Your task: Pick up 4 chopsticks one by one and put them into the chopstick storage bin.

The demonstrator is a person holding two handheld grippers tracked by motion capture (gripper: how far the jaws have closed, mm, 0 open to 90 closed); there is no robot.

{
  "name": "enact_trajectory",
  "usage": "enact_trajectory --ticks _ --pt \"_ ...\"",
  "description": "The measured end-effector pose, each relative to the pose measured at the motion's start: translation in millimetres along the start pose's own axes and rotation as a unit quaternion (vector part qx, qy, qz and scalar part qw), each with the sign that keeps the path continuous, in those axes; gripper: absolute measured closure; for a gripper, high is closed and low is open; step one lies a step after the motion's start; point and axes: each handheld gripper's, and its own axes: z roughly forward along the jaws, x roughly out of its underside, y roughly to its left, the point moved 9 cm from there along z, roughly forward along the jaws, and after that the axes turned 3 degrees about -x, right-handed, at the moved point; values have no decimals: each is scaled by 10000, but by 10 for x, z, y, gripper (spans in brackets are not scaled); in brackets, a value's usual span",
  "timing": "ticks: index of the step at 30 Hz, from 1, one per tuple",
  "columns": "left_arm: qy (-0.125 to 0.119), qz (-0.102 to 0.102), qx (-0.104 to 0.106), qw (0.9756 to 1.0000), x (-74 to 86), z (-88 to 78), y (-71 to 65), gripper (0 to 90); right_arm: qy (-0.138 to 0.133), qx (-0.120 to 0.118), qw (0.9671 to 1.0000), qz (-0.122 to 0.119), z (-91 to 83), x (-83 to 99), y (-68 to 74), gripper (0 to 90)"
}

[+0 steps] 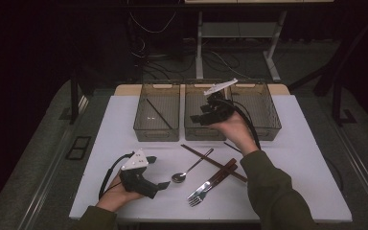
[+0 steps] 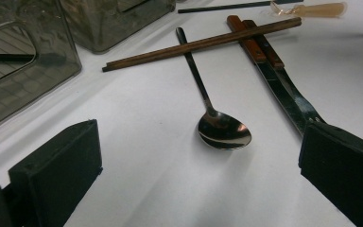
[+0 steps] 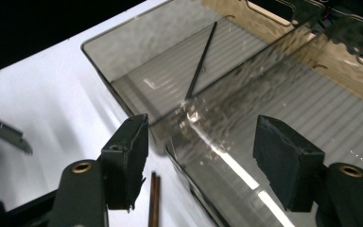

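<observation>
Cutlery lies on the white table (image 1: 124,143): a steel spoon (image 1: 184,173), a fork (image 1: 197,195) with a wooden handle, a pair of brown chopsticks (image 1: 211,160) and a second wooden-handled piece (image 1: 225,170). My left gripper (image 1: 159,172) rests near the front left, open, its jaws either side of the spoon's bowl (image 2: 223,132) without touching it. My right gripper (image 1: 199,115) hovers over the middle bin (image 1: 199,133), open and empty (image 3: 203,156). One black chopstick (image 3: 201,61) lies in the left bin (image 1: 155,133).
Three smoky clear bins stand in a row at the back of the table, the right bin (image 1: 268,129) behind my right hand. A black chopstick (image 2: 222,7) lies on the table beyond the brown pair (image 2: 203,43). Desk legs and cables stand behind the table.
</observation>
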Motion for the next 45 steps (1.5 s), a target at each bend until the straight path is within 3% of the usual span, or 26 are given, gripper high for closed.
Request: enact_trajectory --ticks 13,26,45 --pt "102 136 94 9998 18 -9 -14 0 -290 -73 9996 -17 -446 384 -135 363" --pt "147 120 61 9998 23 0 -18 0 -570 -94 9983 35 -755 849 -221 358" --pt "177 40 2 9998 31 -29 5 0 -248 230 9993 150 -1143 1582 -374 369"
